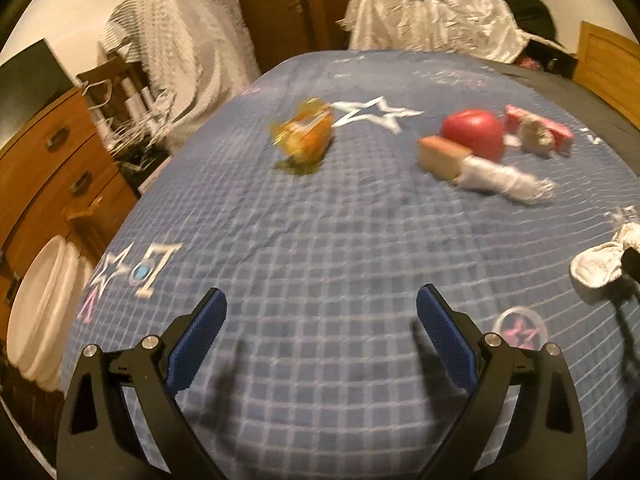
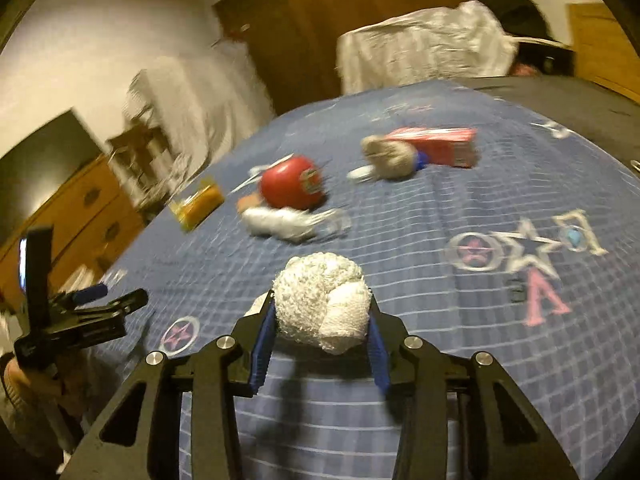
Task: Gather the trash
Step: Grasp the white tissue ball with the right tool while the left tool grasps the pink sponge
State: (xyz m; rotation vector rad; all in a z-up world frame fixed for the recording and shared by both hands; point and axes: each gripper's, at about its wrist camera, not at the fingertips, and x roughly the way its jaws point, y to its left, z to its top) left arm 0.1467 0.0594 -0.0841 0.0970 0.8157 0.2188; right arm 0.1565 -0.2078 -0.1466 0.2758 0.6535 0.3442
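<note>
My right gripper [image 2: 322, 316] is shut on a crumpled white paper towel ball [image 2: 324, 300], held above the blue bedspread [image 2: 460, 320]; the ball also shows at the right edge of the left wrist view [image 1: 596, 266]. My left gripper [image 1: 320, 320] is open and empty above the bedspread [image 1: 320, 240]; it also shows at the left of the right wrist view [image 2: 120, 306]. Farther out lie an orange-yellow wrapper [image 1: 306, 132], a red apple [image 1: 474, 132], a tan sponge-like block [image 1: 442, 156], a twisted white plastic wrap [image 1: 500, 180], a beige ball [image 1: 536, 134] and a pink-red carton [image 1: 536, 126].
A white bucket-like bin [image 1: 40, 312] stands at the bed's left side beside a wooden dresser [image 1: 52, 168]. A chair draped in white cloth [image 1: 180, 48] and a white crumpled sheet [image 1: 432, 16] lie beyond the bed. Both views are motion-blurred.
</note>
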